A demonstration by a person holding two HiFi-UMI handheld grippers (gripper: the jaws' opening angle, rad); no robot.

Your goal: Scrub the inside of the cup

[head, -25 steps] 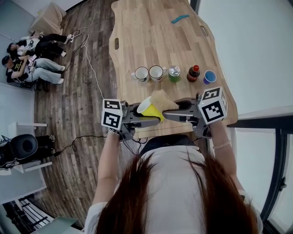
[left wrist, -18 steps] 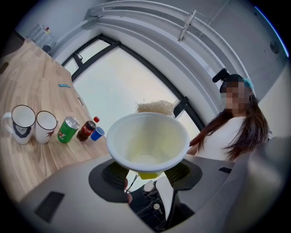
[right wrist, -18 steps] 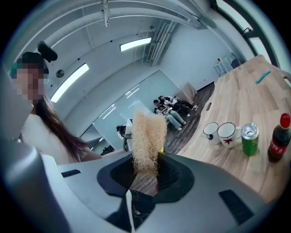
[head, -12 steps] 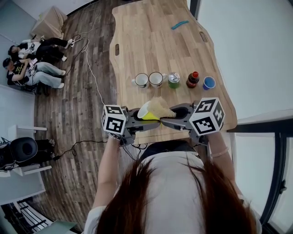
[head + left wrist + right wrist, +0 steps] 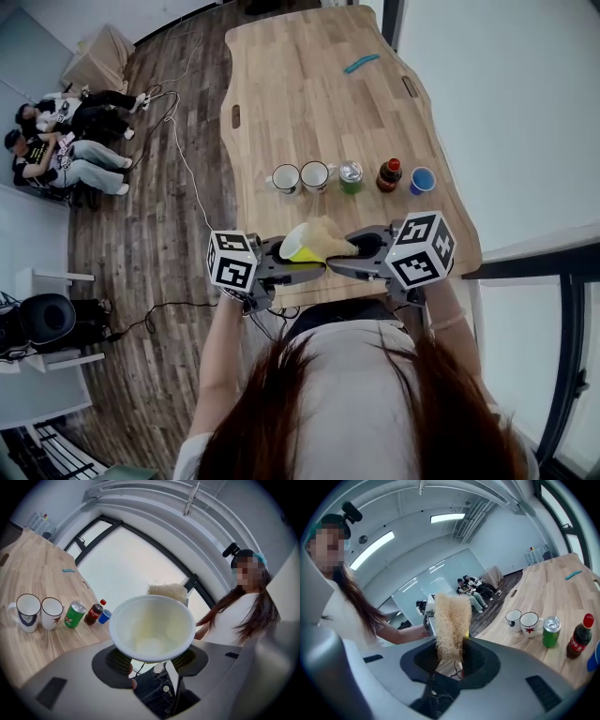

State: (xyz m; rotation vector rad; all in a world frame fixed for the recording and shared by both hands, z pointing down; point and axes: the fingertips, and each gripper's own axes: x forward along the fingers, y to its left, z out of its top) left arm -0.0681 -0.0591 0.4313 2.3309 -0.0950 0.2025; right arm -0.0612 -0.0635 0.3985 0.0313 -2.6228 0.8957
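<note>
Left tongs [image 5: 302,269] [image 5: 153,660] are clamped on a cup [image 5: 300,246] [image 5: 152,625], which is yellow outside and white inside. It is gripped low on its body by both ribbed pads. The cup is held tipped on its side above the near edge of the counter [image 5: 309,103], with its mouth turned toward the right tongs. In the left gripper view its inside is seen bare and pale.

A straw-coloured fibrous scrubber [image 5: 328,234] [image 5: 167,590] [image 5: 451,620] is seen just at the cup's rim. Whether it touches the rim cannot be told, and no part of it is seen inside the cup. The scrubber is pinched at its lower end by the right tongs [image 5: 343,262] [image 5: 450,660], whose jaws are closed on it, and most of it stands free above the pads.

Further back on the wooden counter, toward its near right corner, a row is set out. From left to right there are two white mugs [image 5: 286,177] [image 5: 315,175], a green can [image 5: 351,176], a dark bottle with a red cap [image 5: 388,175] and a blue tumbler [image 5: 422,180]. A slim turquoise object [image 5: 361,64] lies near the far right edge. Beyond the counter's left edge, people [image 5: 56,141] are seated on the plank floor [image 5: 159,234].
</note>
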